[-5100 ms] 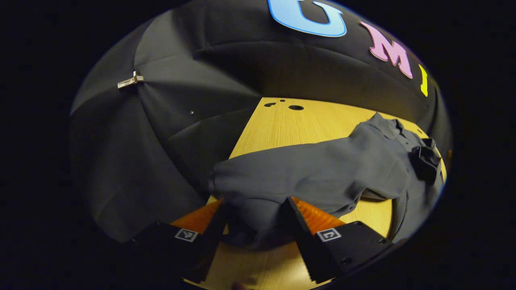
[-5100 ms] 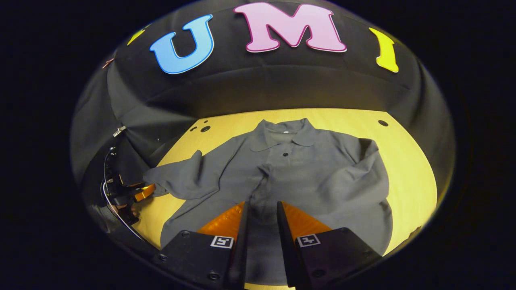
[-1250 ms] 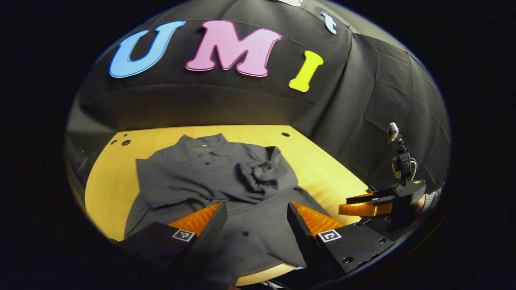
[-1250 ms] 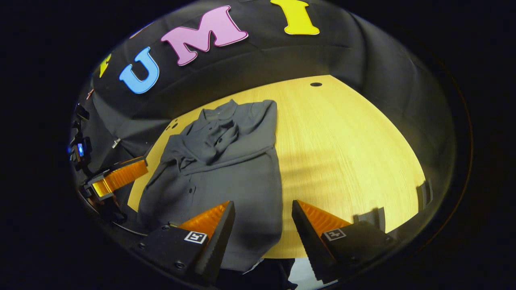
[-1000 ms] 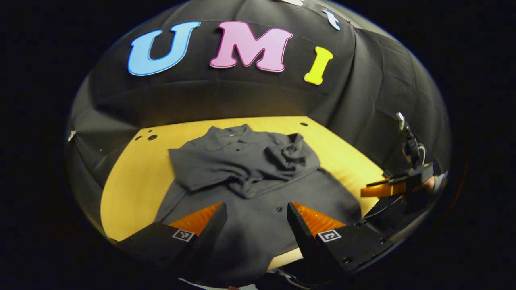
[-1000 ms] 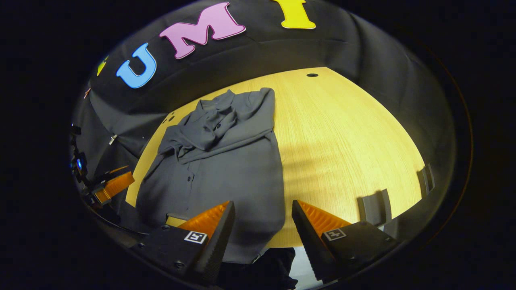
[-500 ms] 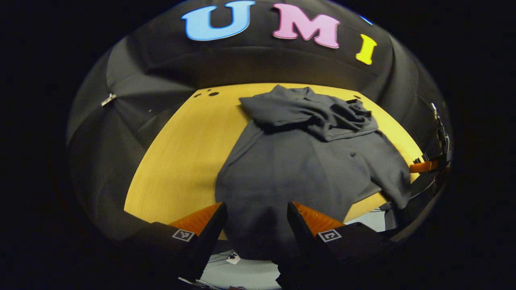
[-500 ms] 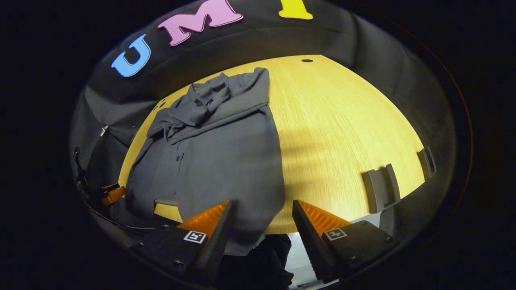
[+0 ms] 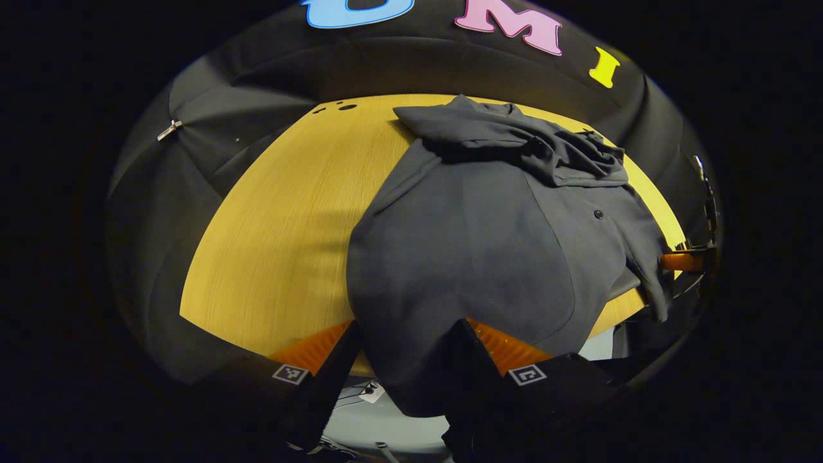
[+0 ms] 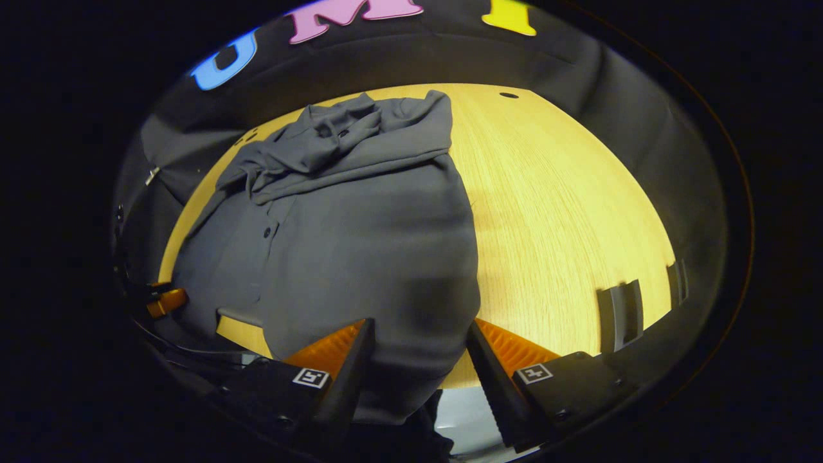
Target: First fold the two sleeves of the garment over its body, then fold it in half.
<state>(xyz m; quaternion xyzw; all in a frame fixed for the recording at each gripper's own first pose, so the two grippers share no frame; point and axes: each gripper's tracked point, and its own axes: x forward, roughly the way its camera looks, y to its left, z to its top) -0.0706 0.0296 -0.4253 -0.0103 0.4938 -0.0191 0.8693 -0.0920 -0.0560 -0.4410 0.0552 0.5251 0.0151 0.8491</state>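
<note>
Hem between both sets of open jaws

The shirt [image 9: 476, 244] lay on the table [image 9: 283, 212], long axis running 6 to 12 o'clock, sleeves bunched at the collar end; left gripper [image 9: 402, 360] and right gripper [image 10: 418, 360] each straddled a hem corner, jaws apart.

Shirt [image 9: 476, 251] hem hangs past the near tabletop [image 9: 276, 231] edge, so its lower end is hidden behind the left gripper [image 9: 402, 360] fingers; can't tell if they pinch it. Same at the right gripper [image 10: 418, 360]. Folded sleeves [image 10: 347, 145] cover the collar and chest.
</note>
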